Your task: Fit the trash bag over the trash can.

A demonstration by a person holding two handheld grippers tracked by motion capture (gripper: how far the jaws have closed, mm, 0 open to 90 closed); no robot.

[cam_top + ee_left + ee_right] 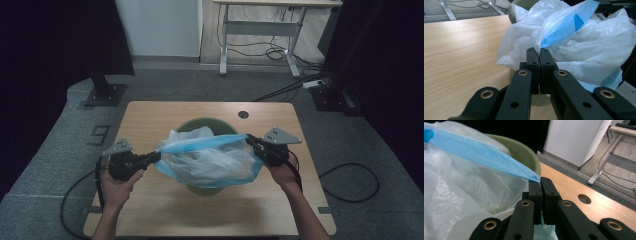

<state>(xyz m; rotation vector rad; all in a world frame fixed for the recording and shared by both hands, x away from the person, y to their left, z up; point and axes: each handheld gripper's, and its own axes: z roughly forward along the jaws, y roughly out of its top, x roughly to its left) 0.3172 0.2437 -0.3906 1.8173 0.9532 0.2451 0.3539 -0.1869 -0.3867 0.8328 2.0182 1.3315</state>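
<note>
A green bin (204,122) stands mid-table, lined with a crumpled white plastic bag (207,159) that has a blue band along its rim. My left gripper (158,154) sits at the bin's left side. In the left gripper view its jaws (537,51) are shut on the bag's (586,47) white-and-blue edge. My right gripper (249,139) is at the bin's right side, shut (540,180) on the blue rim of the bag (484,152), which stretches taut across the bin (524,151) between both grippers.
The wooden table (165,200) has a round cable hole (243,114) at its far right. Behind it stand a white desk frame (260,30), floor cables (350,182) and two black stand bases (105,94).
</note>
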